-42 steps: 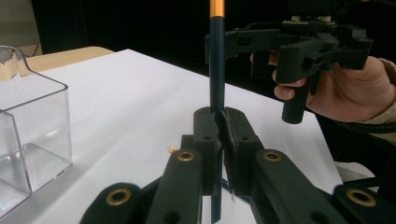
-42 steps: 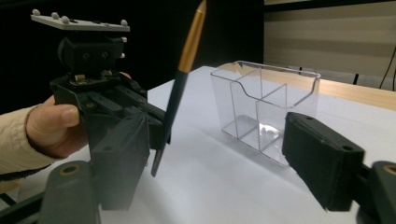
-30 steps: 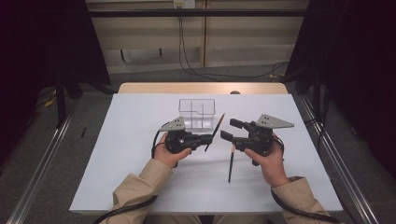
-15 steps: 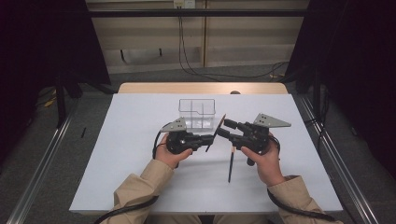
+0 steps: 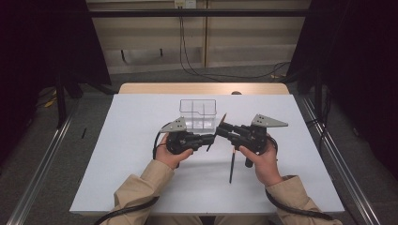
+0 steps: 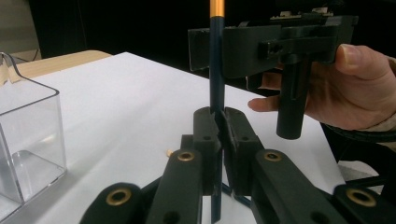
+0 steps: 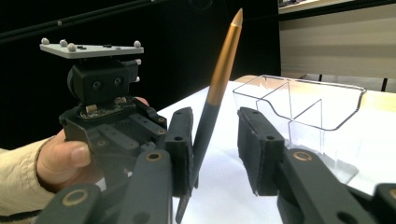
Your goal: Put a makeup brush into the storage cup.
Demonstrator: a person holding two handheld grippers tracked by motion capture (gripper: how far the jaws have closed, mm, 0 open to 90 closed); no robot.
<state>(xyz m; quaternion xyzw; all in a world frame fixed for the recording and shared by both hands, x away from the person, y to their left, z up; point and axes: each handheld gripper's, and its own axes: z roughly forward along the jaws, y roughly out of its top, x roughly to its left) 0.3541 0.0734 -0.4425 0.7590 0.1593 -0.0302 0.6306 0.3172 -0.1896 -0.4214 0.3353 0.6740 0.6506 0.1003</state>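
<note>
- Left claw (image 6: 219, 135): pressed together on the pencil's (image 6: 216, 70) dark lower shaft, holding it upright above the bench (image 5: 141, 140).
- Pencil: light, stiff, slick; grip mid-shaft, away from the tip.
- Right claw (image 7: 215, 154): jaws just closing around the shaft, one pad touching, not yet pinching.

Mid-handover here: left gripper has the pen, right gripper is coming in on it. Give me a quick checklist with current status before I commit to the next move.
1. left gripper clamped on the pen: ok, jaws shut on the dark barrel.
2. Pen between the jaws of the right gripper: ok.
3. Right jaws closed on the pen: not ok; they have just been closing, one pad at the barrel, a gap at the other.
4. Pen's gold tip end free: ok, it points up, clear of both grippers.
5. clear organiser box unobstructed: ok, just behind the grippers.
6. second pen undisturbed: ok, lies on the table by the right hand.
</note>
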